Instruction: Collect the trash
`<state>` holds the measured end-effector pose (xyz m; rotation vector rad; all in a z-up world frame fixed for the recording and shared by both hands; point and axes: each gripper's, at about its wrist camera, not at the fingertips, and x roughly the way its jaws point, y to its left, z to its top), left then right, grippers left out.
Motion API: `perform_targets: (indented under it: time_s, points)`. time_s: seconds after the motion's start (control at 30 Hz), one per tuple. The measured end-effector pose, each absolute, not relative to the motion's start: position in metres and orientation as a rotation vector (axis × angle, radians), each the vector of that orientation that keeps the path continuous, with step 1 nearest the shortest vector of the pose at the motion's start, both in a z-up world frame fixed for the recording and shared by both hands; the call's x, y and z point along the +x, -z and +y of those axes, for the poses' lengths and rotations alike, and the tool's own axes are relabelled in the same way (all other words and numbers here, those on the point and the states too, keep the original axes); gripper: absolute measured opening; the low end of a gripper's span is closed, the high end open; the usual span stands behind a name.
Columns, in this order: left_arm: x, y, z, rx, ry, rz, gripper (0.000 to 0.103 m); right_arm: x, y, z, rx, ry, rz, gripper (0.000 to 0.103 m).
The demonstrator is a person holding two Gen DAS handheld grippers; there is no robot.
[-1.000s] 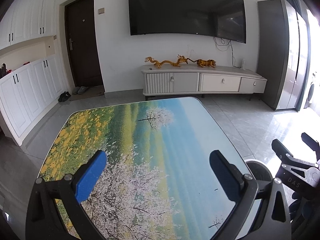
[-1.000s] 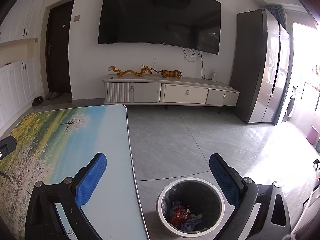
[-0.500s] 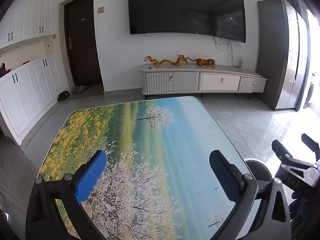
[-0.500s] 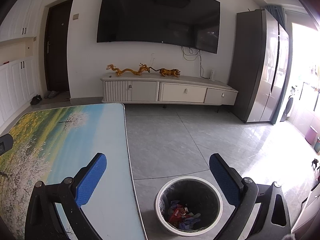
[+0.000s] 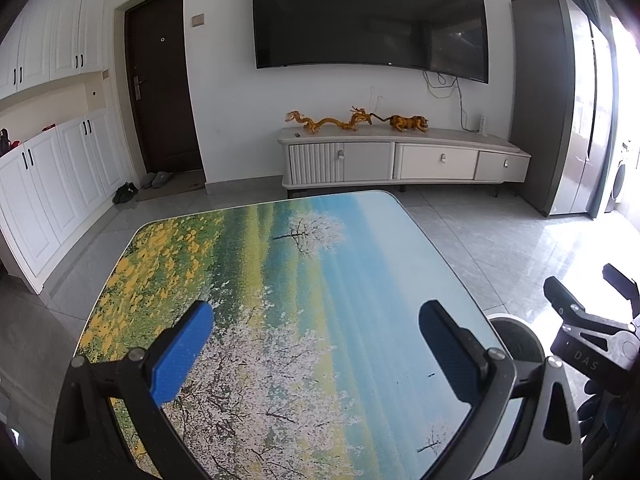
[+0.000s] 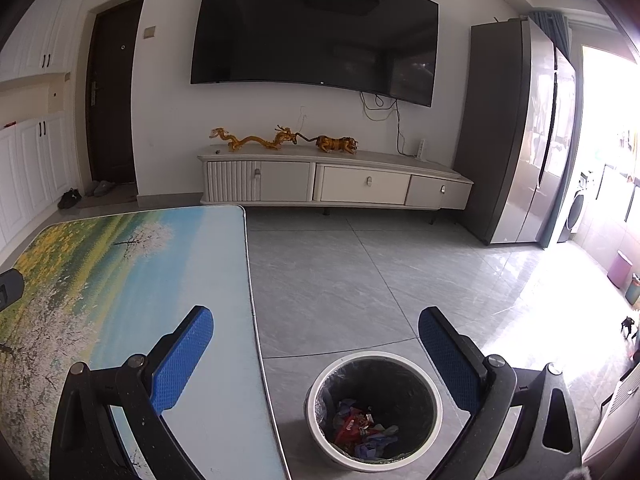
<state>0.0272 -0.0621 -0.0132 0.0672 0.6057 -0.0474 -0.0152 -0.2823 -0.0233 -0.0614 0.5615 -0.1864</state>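
Left gripper [image 5: 316,344] hangs wide open and empty over the surface [image 5: 280,280]; right gripper [image 6: 316,350] (equally wide, empty) above the trash bin [image 6: 320,390] beside the surface's right edge.

The right hand-held gripper [image 6: 316,356], jaws wide apart and empty, hangs above the worktop [image 6: 120,280] edge at 9 o'clock; the bin [image 6: 374,406], at 6 o'clock, holds crumpled trash [image 6: 362,430].

Trash bin [image 6: 374,410]: round, white rim, black liner, upright on floor just beside desk [image 6: 132,280] edge, below right claw [image 6: 316,364]. Inside: crumpled red and blue wrappers [image 6: 362,430] at bottom.
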Motion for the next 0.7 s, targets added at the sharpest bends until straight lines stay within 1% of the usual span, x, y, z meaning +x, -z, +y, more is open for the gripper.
perform_targets:
  time_s: [0.7]
  points:
    - [0.0302, 0.0153, -0.0619, 0.059, 0.053, 0.633, 0.103, -0.0175, 0.0244, -0.2818, -0.064, 0.19, 0.567, 0.103]
